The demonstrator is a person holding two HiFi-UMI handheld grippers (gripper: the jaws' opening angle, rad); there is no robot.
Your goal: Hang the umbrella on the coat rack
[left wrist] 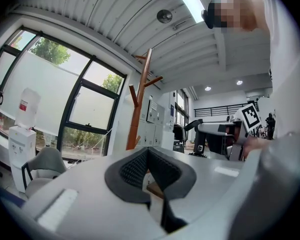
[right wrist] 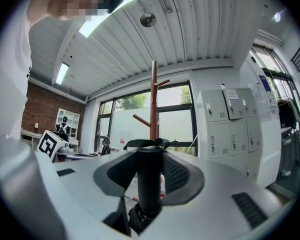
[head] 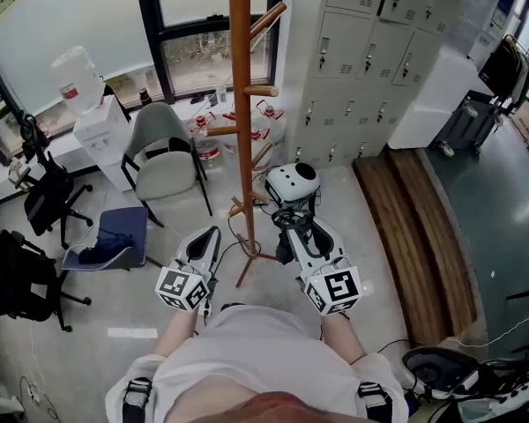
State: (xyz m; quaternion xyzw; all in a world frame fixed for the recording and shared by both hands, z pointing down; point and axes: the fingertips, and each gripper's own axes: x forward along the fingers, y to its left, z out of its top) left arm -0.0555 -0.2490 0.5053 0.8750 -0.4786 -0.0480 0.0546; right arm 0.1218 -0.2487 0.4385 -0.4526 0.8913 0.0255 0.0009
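Note:
The wooden coat rack (head: 240, 104) stands just ahead of me, with pegs sticking out at several heights. It also rises ahead in the left gripper view (left wrist: 135, 119) and the right gripper view (right wrist: 153, 104). My right gripper (head: 291, 225) is shut on the folded umbrella's black handle (right wrist: 149, 179), which stands upright between the pads, its strap loop (right wrist: 142, 144) at the top. The umbrella's white, black-spotted body (head: 292, 183) sits just right of the pole, near a low peg. My left gripper (head: 213, 233) is left of the pole, its pads meeting with nothing between them (left wrist: 147, 151).
A grey chair (head: 163, 152) and a water dispenser (head: 93, 113) stand left of the rack by the window. Grey lockers (head: 361, 51) line the wall to the right, with a wooden platform (head: 414, 227) beside them. Black office chairs (head: 44, 196) and a blue seat (head: 115, 236) sit at the left.

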